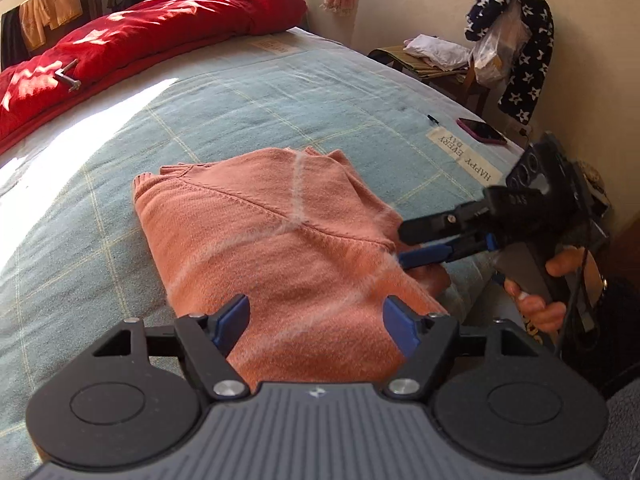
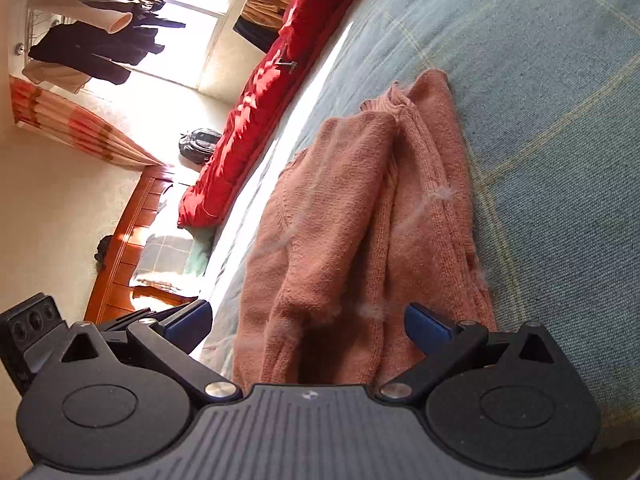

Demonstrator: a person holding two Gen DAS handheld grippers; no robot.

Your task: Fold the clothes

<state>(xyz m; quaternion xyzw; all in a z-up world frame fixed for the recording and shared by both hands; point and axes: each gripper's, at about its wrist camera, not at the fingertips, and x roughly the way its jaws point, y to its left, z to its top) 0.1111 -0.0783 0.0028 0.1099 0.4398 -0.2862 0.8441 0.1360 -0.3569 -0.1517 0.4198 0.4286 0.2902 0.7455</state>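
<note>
With the pink sweater [image 1: 280, 248] folded on the bed [image 1: 224, 104], your left gripper [image 1: 316, 320] and right gripper [image 2: 308, 320] (both spread, empty) should next pinch its six-o'clock edge, likely for another fold.

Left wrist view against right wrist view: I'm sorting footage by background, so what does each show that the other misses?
Only the left wrist view shows the pink-cased phone, the navy star-patterned scarf and the hand holding the right gripper. Only the right wrist view shows the orange striped curtain, the wooden headboard and the dark backpack. Both show the folded salmon knit sweater on the pale blue checked bedspread, and the red quilt.
</note>
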